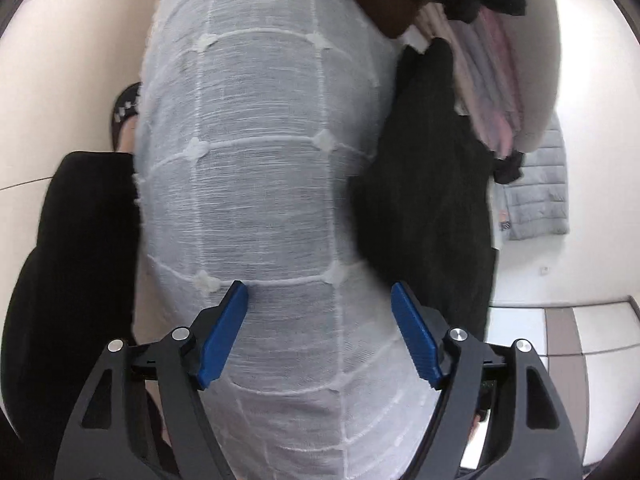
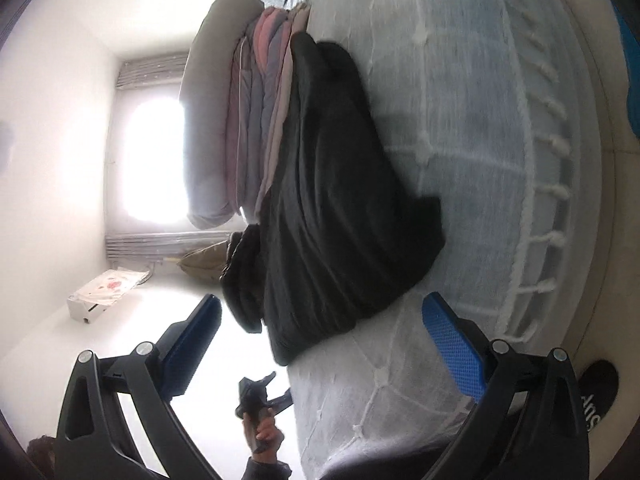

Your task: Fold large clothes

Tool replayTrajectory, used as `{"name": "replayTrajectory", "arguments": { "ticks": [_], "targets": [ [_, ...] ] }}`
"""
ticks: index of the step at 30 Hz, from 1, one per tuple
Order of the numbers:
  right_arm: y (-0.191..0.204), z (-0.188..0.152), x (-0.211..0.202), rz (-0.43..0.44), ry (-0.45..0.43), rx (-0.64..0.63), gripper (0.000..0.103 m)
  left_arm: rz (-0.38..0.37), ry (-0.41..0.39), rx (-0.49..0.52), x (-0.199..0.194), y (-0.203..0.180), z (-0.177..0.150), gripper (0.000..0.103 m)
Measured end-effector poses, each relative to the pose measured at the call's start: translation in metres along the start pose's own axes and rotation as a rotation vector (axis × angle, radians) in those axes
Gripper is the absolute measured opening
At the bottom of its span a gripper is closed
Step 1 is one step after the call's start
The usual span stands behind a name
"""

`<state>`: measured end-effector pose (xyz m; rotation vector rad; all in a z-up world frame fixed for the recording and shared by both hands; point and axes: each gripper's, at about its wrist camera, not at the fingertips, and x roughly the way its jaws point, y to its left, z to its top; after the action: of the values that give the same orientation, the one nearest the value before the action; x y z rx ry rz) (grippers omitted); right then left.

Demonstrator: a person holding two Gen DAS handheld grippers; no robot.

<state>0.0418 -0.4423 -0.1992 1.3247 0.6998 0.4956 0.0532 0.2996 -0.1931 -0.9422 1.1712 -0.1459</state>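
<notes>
White bedspread (image 2: 460, 128) covers the bed; black garment (image 2: 336, 200) lies crumpled on it beside stacked folded quilts (image 2: 256, 112); left hand-held gripper (image 1: 320, 300) and right hand-held gripper (image 2: 322, 316) both gape wide, holding nothing.

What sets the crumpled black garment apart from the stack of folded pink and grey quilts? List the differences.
The crumpled black garment is one dark, rumpled piece; the stack of folded pink and grey quilts is several pale layers.
The garment lies loose and unfolded; the quilts are folded with edges aligned.
The garment sits nearer the camera; the quilts lie behind it.
Both rest on the white gridded bedspread.
</notes>
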Motion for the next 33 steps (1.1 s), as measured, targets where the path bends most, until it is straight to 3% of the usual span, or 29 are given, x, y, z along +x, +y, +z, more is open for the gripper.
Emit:
{"name": "replayTrajectory", "arguments": {
  "ticks": [4, 8, 11, 14, 18, 21, 23, 26, 30, 31, 33],
  "targets": [
    [0.006, 0.007, 0.009, 0.055, -0.031, 0.013, 0.097, -0.015, -0.037, -0.071, 0.001, 0.002, 0.007, 0.073],
    [0.014, 0.01, 0.006, 0.077, -0.043, 0.005, 0.097, -0.087, -0.098, -0.055, -0.014, -0.016, 0.008, 0.073],
    [0.011, 0.01, 0.004, 0.091, -0.04, -0.002, 0.097, -0.073, -0.083, -0.049, -0.012, -0.024, 0.015, 0.074],
    [0.004, 0.011, 0.005, 0.094, -0.043, 0.023, 0.097, -0.104, -0.068, -0.125, 0.001, -0.017, 0.023, 0.077],
    [0.012, 0.011, 0.004, 0.117, -0.051, -0.007, 0.097, -0.22, -0.113, -0.102, -0.003, -0.032, 0.022, 0.079],
    [0.007, 0.011, 0.006, 0.092, -0.035, -0.002, 0.097, -0.166, -0.109, -0.053, 0.002, -0.047, 0.021, 0.079],
    [0.003, 0.011, 0.006, 0.102, -0.037, 0.013, 0.097, -0.17, -0.067, -0.107, 0.011, -0.039, 0.022, 0.079],
    [0.003, 0.012, 0.008, 0.102, -0.031, -0.003, 0.097, -0.206, -0.058, -0.105, 0.015, -0.033, 0.02, 0.079],
    [0.011, 0.016, 0.011, 0.146, -0.068, -0.01, 0.098, -0.32, -0.077, -0.145, 0.022, -0.037, 0.024, 0.08],
    [0.015, 0.015, 0.012, 0.136, -0.072, -0.029, 0.098, -0.322, -0.085, -0.135, 0.022, -0.04, 0.025, 0.081],
    [0.013, 0.014, 0.014, 0.076, -0.064, -0.034, 0.098, -0.248, -0.069, -0.095, 0.03, -0.046, 0.024, 0.081]
  ]
}}
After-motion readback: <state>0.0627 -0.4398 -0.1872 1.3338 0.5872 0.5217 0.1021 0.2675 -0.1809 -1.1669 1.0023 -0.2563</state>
